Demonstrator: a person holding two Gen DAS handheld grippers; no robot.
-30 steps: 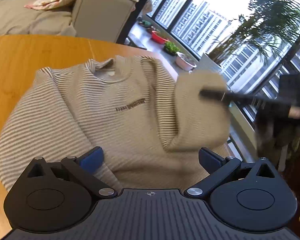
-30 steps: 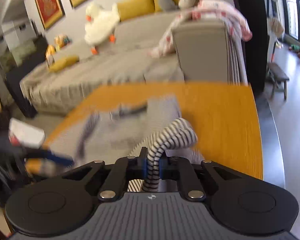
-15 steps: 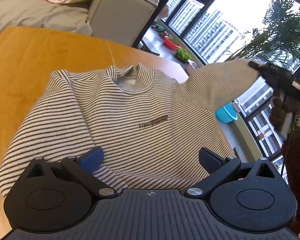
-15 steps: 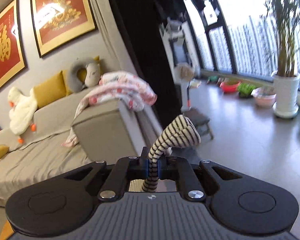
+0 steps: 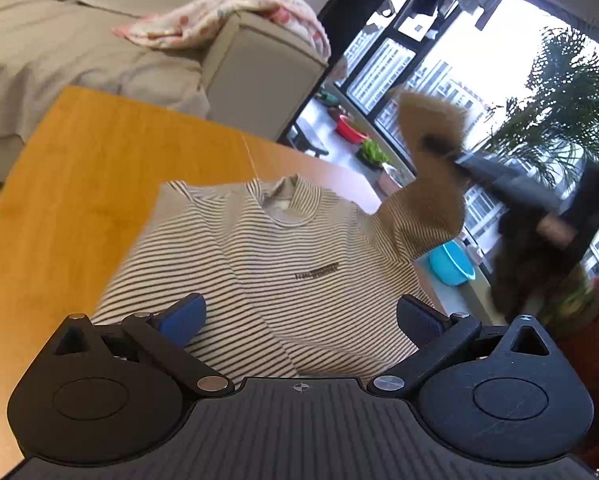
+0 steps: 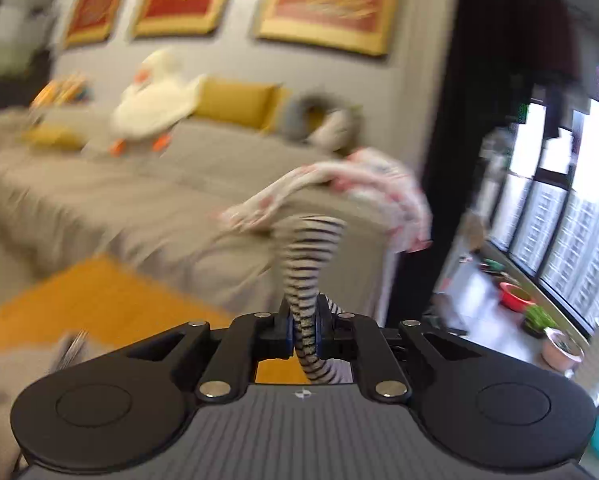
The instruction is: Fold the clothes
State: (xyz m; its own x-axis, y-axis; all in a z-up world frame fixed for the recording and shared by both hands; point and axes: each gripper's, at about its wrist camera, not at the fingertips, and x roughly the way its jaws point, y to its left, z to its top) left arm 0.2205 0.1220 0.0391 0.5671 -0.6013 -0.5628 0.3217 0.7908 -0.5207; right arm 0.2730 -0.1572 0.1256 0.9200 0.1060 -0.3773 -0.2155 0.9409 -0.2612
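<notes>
A beige sweater with dark stripes (image 5: 283, 264) lies face up on the wooden table (image 5: 79, 184), collar away from me. My left gripper (image 5: 299, 316) is open and empty, just above the sweater's lower hem. My right gripper (image 6: 303, 330) is shut on the sweater's sleeve cuff (image 6: 311, 248). In the left wrist view that sleeve (image 5: 423, 204) is lifted up at the right, held by the blurred right gripper (image 5: 443, 148) above the table's right edge.
A grey sofa (image 5: 255, 64) with a pink patterned blanket (image 5: 227, 20) stands beyond the table. Windows, a palm plant (image 5: 571, 112), a blue basin (image 5: 451, 268) and plant pots are at the right. The sofa also shows in the right wrist view (image 6: 139, 200).
The right gripper has swung the held sleeve out to the right and then up. The left gripper has drawn back a little, staying open over the hem.
</notes>
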